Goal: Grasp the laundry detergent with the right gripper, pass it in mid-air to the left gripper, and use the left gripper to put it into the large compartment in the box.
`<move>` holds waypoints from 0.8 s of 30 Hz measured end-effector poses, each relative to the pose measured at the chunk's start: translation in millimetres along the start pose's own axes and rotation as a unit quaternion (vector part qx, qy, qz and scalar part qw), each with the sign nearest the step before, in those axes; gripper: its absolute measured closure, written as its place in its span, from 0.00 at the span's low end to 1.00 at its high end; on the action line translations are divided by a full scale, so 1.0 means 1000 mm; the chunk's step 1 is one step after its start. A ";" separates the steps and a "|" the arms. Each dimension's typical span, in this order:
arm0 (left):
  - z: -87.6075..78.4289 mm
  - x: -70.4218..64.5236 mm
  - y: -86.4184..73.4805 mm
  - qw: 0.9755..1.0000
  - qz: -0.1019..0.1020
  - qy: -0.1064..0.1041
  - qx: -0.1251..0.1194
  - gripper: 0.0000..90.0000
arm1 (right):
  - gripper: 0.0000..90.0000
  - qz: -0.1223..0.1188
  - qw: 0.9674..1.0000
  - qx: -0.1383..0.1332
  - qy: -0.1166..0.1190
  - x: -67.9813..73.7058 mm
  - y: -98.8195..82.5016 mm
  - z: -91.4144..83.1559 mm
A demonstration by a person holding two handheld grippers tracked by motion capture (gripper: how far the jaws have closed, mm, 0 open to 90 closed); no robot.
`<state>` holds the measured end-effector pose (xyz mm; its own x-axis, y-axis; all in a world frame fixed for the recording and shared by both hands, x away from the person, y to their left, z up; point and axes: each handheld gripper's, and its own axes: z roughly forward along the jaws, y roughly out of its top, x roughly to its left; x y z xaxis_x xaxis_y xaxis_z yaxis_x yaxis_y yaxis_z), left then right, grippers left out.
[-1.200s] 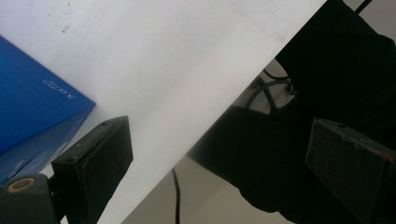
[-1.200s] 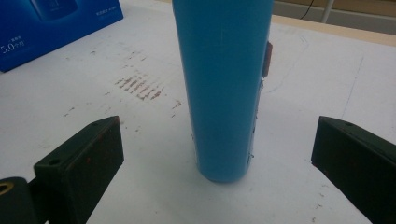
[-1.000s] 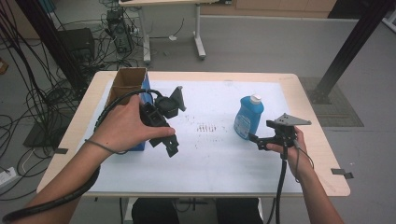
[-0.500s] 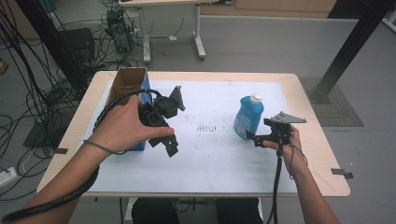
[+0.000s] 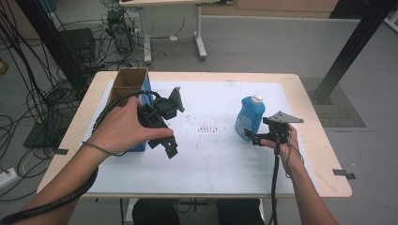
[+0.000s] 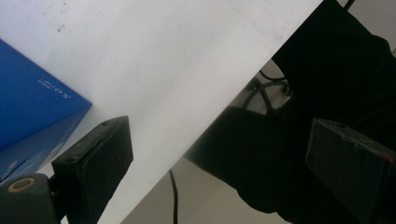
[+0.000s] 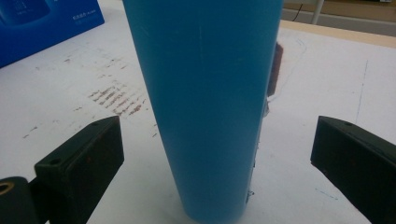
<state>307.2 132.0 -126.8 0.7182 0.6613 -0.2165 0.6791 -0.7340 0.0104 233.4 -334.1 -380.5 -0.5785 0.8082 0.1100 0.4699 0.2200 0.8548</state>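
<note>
In the high view, a person is holding the left tongs (image 5: 162, 126) above the white sheet (image 5: 211, 159) covering the desk (image 5: 324, 159), at about nine o'clock from the sheet's middle, just beside a blue box (image 5: 141, 145) whose open cardboard top (image 5: 126, 84) is lying toward eleven o'clock. The right tongs (image 5: 249, 136) are sitting at three o'clock, their tips reaching toward the base of an upright blue bottle (image 5: 248, 117) with a white cap. Brown smudges (image 5: 209, 127) are marking the sheet between the two. In the left gripper view, the left tongs (image 6: 233, 154) are standing wide open with nothing between the jaws, pointing past the sheet's edge toward dark clothing (image 6: 336, 74); the blue box (image 6: 32, 107) is showing at nine o'clock. In the right gripper view, the right tongs (image 7: 219, 163) are spread wide, and the blue bottle (image 7: 205, 93) is standing between the jaws, touching neither; the blue box (image 7: 46, 18) is lying at eleven o'clock.
</note>
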 end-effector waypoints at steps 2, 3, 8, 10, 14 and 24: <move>0.000 0.000 0.000 1.000 0.000 0.000 0.001 0.09 | 0.03 -0.002 1.000 0.000 0.000 0.000 0.000 0.001; 0.000 0.000 0.000 1.000 0.000 0.000 0.000 0.09 | 0.03 0.000 1.000 -0.001 -0.001 0.000 -0.001 0.003; 0.000 0.000 0.000 1.000 0.001 0.000 0.001 0.09 | 0.03 -0.002 1.000 -0.004 -0.003 0.001 -0.004 0.008; 0.000 0.001 0.000 1.000 0.001 0.000 0.001 0.09 | 0.03 0.000 1.000 -0.005 -0.004 0.001 -0.005 0.009; 0.002 0.001 0.001 1.000 0.001 0.001 0.003 0.09 | 0.03 0.003 1.000 -0.008 -0.007 0.002 -0.007 0.012; 0.003 0.001 0.002 1.000 0.003 0.001 0.005 0.09 | 0.03 0.005 1.000 -0.019 -0.008 0.003 -0.012 0.019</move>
<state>309.2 130.9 -129.6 0.7223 0.6572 -0.2153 0.6732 -0.7394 0.0017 238.4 -324.4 -400.3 -0.5625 0.8194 0.1100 0.4495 0.1914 0.8725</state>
